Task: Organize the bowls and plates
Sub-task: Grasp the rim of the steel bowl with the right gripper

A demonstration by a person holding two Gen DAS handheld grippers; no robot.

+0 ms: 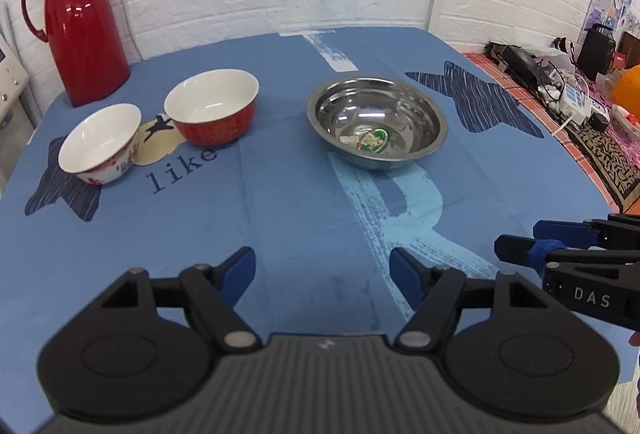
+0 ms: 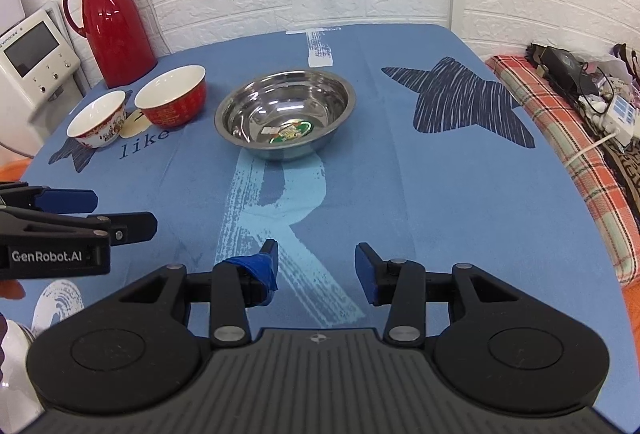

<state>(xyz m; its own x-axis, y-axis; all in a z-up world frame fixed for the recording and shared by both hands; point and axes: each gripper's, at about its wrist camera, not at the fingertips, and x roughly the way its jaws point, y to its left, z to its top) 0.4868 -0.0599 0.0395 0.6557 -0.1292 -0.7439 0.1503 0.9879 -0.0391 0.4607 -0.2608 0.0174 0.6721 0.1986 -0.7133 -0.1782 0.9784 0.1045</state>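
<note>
Left wrist view shows us three bowls on the blue tablecloth [image 1: 304, 218]. From left to right we see a small white bowl [image 1: 100, 144], then a red bowl [image 1: 212, 108] just beside it, then a shiny metal bowl [image 1: 378, 118] standing apart. A tall red jug [image 1: 78, 22] stands behind the small bowls, near the wall.

Our left gripper [image 1: 322, 270] hangs above the cloth with its jaws wide apart and nothing in them. Our right gripper [image 2: 316, 266] is open too and holds nothing. Both are well back from the bowls.

We think a few things could go wrong. The white bowl and the red bowl sit so close that reaching for one could bump the other. A bump could also knock the jug. The metal bowl looks smooth and could slip out of our jaws. A china bowl dropped into another could chip.
</note>
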